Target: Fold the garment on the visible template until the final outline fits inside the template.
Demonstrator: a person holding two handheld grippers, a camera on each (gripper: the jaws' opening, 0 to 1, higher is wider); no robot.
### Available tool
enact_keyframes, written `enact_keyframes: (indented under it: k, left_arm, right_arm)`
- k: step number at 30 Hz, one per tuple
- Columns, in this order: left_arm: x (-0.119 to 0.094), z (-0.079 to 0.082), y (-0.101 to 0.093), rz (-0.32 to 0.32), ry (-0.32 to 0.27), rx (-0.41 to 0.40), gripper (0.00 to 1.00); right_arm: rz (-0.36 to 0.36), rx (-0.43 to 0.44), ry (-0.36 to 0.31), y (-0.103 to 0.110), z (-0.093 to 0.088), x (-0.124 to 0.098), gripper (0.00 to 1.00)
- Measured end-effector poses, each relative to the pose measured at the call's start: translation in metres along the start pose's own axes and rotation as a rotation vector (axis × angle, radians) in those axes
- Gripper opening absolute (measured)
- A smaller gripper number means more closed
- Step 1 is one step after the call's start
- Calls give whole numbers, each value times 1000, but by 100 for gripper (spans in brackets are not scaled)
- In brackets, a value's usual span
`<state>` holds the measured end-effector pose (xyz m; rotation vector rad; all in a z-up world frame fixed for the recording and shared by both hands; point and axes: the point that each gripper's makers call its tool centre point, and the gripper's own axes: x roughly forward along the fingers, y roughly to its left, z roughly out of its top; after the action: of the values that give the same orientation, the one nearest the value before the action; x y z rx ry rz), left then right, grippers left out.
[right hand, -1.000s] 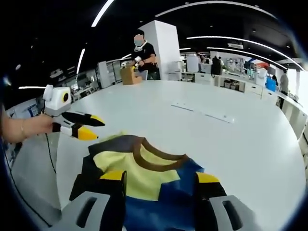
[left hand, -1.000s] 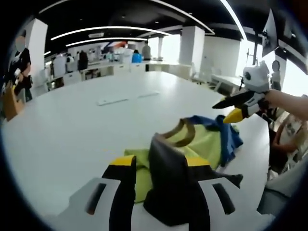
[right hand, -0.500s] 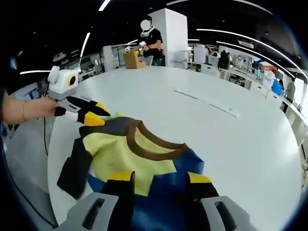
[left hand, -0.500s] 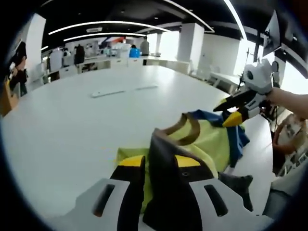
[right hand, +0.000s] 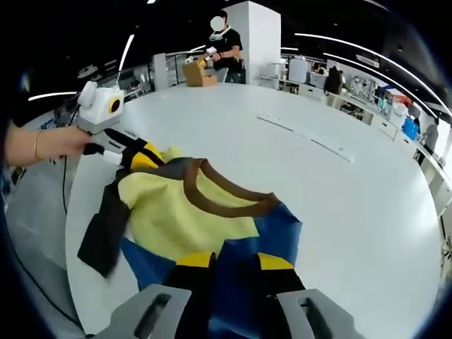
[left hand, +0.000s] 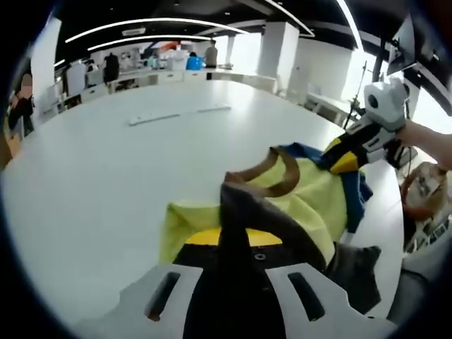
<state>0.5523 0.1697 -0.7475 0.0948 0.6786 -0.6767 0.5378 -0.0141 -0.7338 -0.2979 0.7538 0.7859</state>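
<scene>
A yellow-green shirt [left hand: 311,201] with a brown collar [left hand: 282,176] and blue and dark grey parts lies bunched on the white table [left hand: 106,169]. My left gripper [left hand: 236,240] is shut on a dark grey shoulder or sleeve fold, which drapes over its jaws. That same gripper [right hand: 141,157] comes in from the left of the right gripper view, pinching the grey edge. My right gripper [right hand: 233,265] is shut on the blue fabric [right hand: 275,233] near the collar [right hand: 226,205]. Its yellow tip [left hand: 346,161] bites the blue edge at the shirt's far side.
Thin white strips [left hand: 176,113] [right hand: 304,138] lie further out on the table. The table edge [right hand: 74,233] runs close beside the hanging grey sleeve [right hand: 102,233]. A person [right hand: 222,42] stands by a cardboard box far off. Desks and pillars fill the background.
Both grippers have closed in on the shirt: the left jaws narrowed onto the grey fold, the right jaws onto the blue fabric. The shirt is now stretched a little between them.
</scene>
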Motion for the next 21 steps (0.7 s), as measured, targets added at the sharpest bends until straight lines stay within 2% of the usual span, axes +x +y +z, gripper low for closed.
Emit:
enact_keyframes:
  k: [5, 10, 15, 21]
  left_arm:
    - [0, -1, 5, 17, 4, 6, 0]
    - [0, -1, 8, 14, -9, -35, 0]
    - [0, -1, 7, 20, -14, -38, 0]
    - [-2, 1, 5, 41, -5, 16, 0]
  right_arm:
    - [-15, 16, 3, -2, 0, 1, 12]
    - [-40, 32, 9, -5, -3, 1, 0]
    - [-52, 38, 6, -5, -5, 3, 0]
    - [-57, 33, -10, -5, -3, -2, 0]
